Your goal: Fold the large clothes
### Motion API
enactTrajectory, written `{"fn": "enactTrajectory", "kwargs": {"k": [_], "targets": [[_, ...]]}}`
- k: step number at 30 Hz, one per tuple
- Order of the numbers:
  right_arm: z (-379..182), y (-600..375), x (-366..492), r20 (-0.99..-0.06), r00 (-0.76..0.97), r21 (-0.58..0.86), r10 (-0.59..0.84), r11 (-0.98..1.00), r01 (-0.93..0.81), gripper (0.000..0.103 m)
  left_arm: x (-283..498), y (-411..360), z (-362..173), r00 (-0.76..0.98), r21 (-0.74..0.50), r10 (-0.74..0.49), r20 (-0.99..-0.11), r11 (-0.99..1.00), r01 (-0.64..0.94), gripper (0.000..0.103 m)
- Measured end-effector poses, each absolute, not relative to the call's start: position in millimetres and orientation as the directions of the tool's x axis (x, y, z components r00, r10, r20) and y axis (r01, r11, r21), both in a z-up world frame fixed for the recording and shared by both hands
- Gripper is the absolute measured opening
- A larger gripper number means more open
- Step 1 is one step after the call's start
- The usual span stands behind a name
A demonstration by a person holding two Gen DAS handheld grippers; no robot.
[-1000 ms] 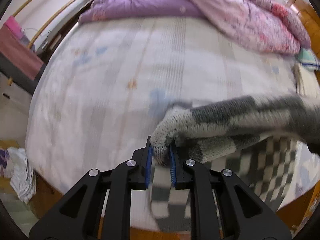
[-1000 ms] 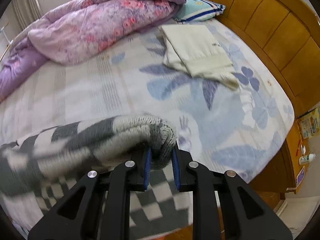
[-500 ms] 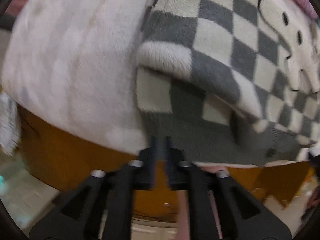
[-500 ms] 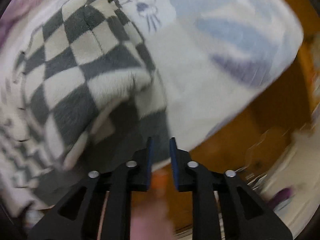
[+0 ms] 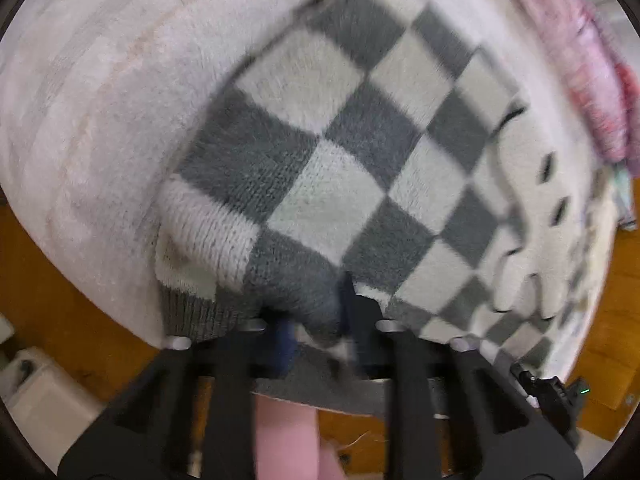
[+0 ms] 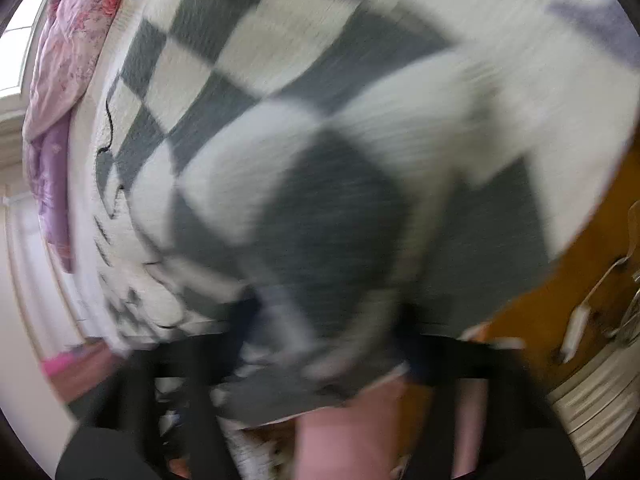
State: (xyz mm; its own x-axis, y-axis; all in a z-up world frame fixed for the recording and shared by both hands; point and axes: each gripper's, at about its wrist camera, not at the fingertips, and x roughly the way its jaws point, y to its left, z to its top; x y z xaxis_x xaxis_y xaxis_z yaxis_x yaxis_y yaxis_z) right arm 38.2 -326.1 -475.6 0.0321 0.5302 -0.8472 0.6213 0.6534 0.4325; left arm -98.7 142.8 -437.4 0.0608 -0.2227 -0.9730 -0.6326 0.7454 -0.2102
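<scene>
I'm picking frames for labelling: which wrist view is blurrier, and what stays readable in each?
Right wrist view: heavy motion smear; checkered sweater streaked, right gripper a dark blur, jaws closing with knit between them. Left wrist view: milder blur; sweater's knit ribs readable, left gripper soft-edged, also closing on fabric. Both show fisheye bending and dark corners.

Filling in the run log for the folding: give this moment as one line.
stage: regrasp at bed edge | left gripper: closing on sweater | right gripper: closing on sweater | view: blurred
</scene>
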Motion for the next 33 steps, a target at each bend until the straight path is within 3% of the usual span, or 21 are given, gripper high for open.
{"fn": "enactTrajectory", "kwargs": {"k": [5, 9, 10, 12, 13, 14, 16, 18, 19, 22, 24, 25, 27, 28, 29, 30, 33], "targets": [[-439.9, -323.8, 32.8, -0.911, -0.06, 0.291, 0.409, 0.738, 0.609, 0.014, -120.1, 137.7, -410.9, 0.029, -0.151, -0.164, -0.986, 0.809, -0.569, 0.011], [-446.4, -323.6, 4.7, -0.93, -0.162, 0.175, 0.33, 0.786, 0.593, 0.014, -153.7, 127.5, -420.8, -0.043, -0.111, -0.162, -0.986, 0.823, -0.557, 0.012], [-452.0, -323.9, 0.5, -0.932, -0.161, 0.173, 0.324, 0.79, 0.588, 0.017, -160.1, 127.6, -429.2, -0.043, -0.114, -0.168, -0.985, 0.812, -0.573, 0.013], [-471.5, -325.5, -2.4, -0.938, -0.221, 0.097, 0.266, 0.816, 0.569, 0.047, -163.8, 129.1, -447.7, -0.092, -0.085, -0.169, -0.981, 0.809, -0.582, 0.036], [-477.3, -325.2, -0.6, -0.933, -0.258, 0.062, 0.249, 0.821, 0.568, 0.06, -163.0, 131.1, -451.0, -0.115, -0.059, -0.151, -0.982, 0.818, -0.572, 0.041], [-477.6, -329.8, -0.2, -0.928, -0.258, 0.068, 0.268, 0.804, 0.591, 0.06, -161.5, 134.1, -446.7, -0.114, -0.045, -0.131, -0.985, 0.828, -0.558, 0.05], [-461.6, -343.1, -1.5, -0.928, -0.185, 0.14, 0.325, 0.761, 0.633, 0.06, -159.5, 138.5, -435.1, -0.1, -0.027, -0.096, -0.99, 0.843, -0.538, 0.056], [-439.9, -363.1, 1.0, -0.95, -0.158, 0.113, 0.27, 0.767, 0.632, 0.073, -161.2, 147.5, -420.8, -0.109, 0.028, -0.035, -0.993, 0.848, -0.53, 0.08], [-432.8, -375.1, -0.9, -0.957, -0.144, 0.103, 0.253, 0.757, 0.645, 0.081, -162.2, 152.2, -414.6, -0.114, 0.057, -0.004, -0.994, 0.846, -0.53, 0.081], [-424.8, -410.9, 5.9, -0.96, -0.055, 0.156, 0.276, 0.685, 0.712, 0.088, -164.6, 165.5, -410.5, -0.085, 0.033, -0.016, -0.996, 0.841, -0.541, 0.081], [-438.2, -421.2, 15.8, -0.95, -0.084, 0.148, 0.3, 0.674, 0.724, 0.091, -163.0, 180.1, -419.6, -0.077, 0.008, -0.043, -0.996, 0.825, -0.565, 0.081], [-446.8, -425.2, 26.8, -0.953, -0.093, 0.132, 0.287, 0.675, 0.726, 0.089, -162.0, 184.9, -425.2, -0.066, -0.014, -0.064, -0.996, 0.815, -0.579, 0.079], [-455.5, -424.6, 44.2, -0.956, -0.068, 0.152, 0.287, 0.675, 0.722, 0.057, -154.5, 185.3, -434.7, -0.036, -0.049, -0.085, -0.996, 0.811, -0.582, 0.03], [-457.1, -421.0, 49.9, -0.942, -0.037, 0.21, 0.335, 0.667, 0.715, 0.024, -150.3, 184.8, -436.8, -0.052, -0.026, -0.067, -0.996, 0.821, -0.57, 0.029], [-454.8, -414.4, 54.3, -0.936, -0.041, 0.223, 0.351, 0.678, 0.701, 0.02, -146.6, 175.6, -435.9, -0.062, 0.005, -0.034, -0.998, 0.839, -0.543, 0.014], [-447.6, -411.2, 57.8, -0.949, -0.066, 0.184, 0.31, 0.709, 0.681, 0.016, -143.6, 165.2, -428.4, -0.071, 0.064, 0.033, -0.997, 0.868, -0.493, 0.008], [-424.0, -410.7, 54.0, -0.971, -0.105, 0.097, 0.213, 0.758, 0.645, 0.014, -154.3, 157.0, -416.5, -0.079, 0.109, 0.081, -0.994, 0.872, -0.477, 0.008]]}}
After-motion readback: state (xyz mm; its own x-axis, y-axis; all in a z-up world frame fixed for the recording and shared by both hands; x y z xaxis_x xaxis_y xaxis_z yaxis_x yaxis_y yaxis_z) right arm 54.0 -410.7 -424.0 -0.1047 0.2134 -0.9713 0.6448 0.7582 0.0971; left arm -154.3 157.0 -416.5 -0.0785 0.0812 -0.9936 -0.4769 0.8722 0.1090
